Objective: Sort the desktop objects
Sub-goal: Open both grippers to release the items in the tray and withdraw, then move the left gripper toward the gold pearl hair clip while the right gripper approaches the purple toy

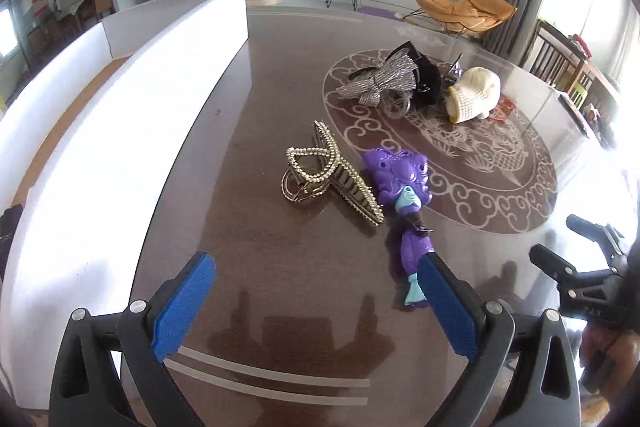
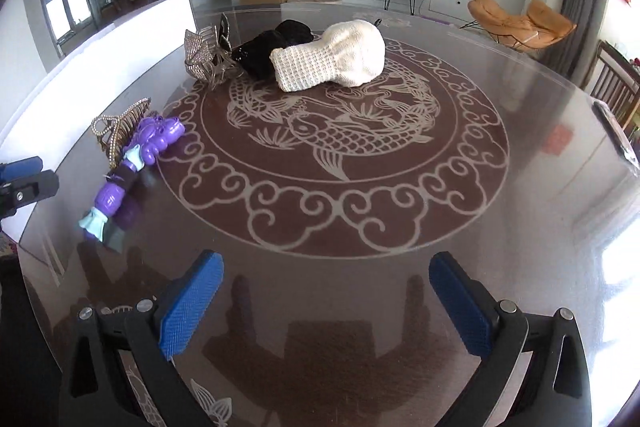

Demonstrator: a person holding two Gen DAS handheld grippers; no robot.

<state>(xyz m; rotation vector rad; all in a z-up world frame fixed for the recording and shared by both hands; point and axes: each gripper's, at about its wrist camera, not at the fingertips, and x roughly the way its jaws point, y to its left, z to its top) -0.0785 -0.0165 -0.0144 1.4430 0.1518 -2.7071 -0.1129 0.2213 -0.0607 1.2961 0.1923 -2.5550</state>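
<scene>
A purple toy figure (image 1: 404, 191) (image 2: 138, 155) lies flat on the round glass-topped table (image 1: 280, 287) (image 2: 520, 107), touching a pearl-studded gold hair claw (image 1: 326, 173) (image 2: 116, 129). Farther back sit a silver sequin bow (image 1: 380, 81), a black fabric piece (image 2: 272, 51), a spiky hair clip (image 2: 206, 61) and a cream knitted hat (image 1: 474, 95) (image 2: 332, 57). My left gripper (image 1: 316, 283) is open just short of the toy's tail end, its right pad beside it. My right gripper (image 2: 326, 283) is open over bare table with nothing between its fingers.
A white box (image 1: 120, 99) (image 2: 120, 39) with tall walls stands along the table's left side. The right gripper's black frame (image 1: 584, 263) shows at the left wrist view's right edge, with a hand below it. Chairs stand beyond the table's far right rim.
</scene>
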